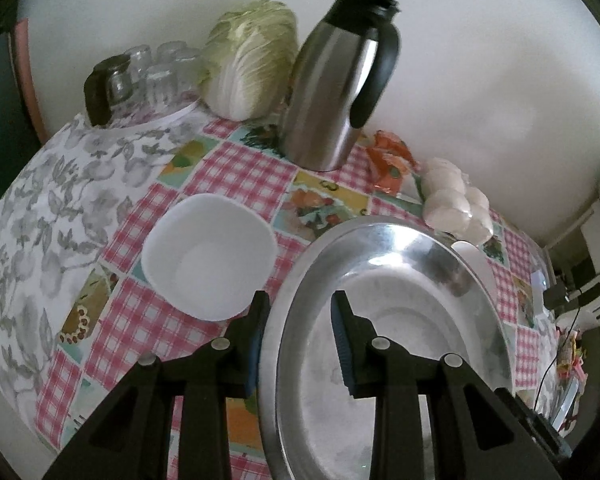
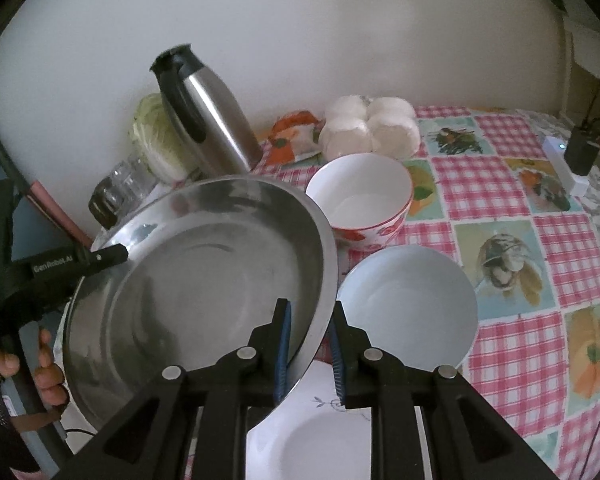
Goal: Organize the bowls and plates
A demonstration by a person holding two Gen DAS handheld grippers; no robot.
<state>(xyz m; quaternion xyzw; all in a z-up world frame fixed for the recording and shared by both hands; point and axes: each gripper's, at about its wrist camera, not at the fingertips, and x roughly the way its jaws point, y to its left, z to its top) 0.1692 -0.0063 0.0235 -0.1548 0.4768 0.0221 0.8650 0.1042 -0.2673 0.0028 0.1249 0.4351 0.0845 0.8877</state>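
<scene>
A large steel basin (image 1: pixel 400 320) is held tilted above the table between both grippers. My left gripper (image 1: pixel 300 300) straddles its near rim, one finger outside and one inside, shut on it. In the right wrist view that left gripper (image 2: pixel 112 256) bites the basin's (image 2: pixel 204 292) far left rim. My right gripper (image 2: pixel 310 308) is shut on the right rim. A white square bowl (image 1: pixel 208 256) rests on the cloth left of the basin. A floral bowl (image 2: pixel 360 200) and a white round bowl (image 2: pixel 408 308) stand to its right. A white plate (image 2: pixel 320 440) lies under the basin's near edge.
Against the wall stand a steel thermos jug (image 1: pixel 336 80), a cabbage (image 1: pixel 252 60), several upturned glasses (image 1: pixel 156 72), an orange packet (image 1: pixel 392 160) and a bag of white round things (image 1: pixel 456 200). A white box with cables (image 2: pixel 564 164) sits far right. A person's hand (image 2: pixel 48 368) grips the left handle.
</scene>
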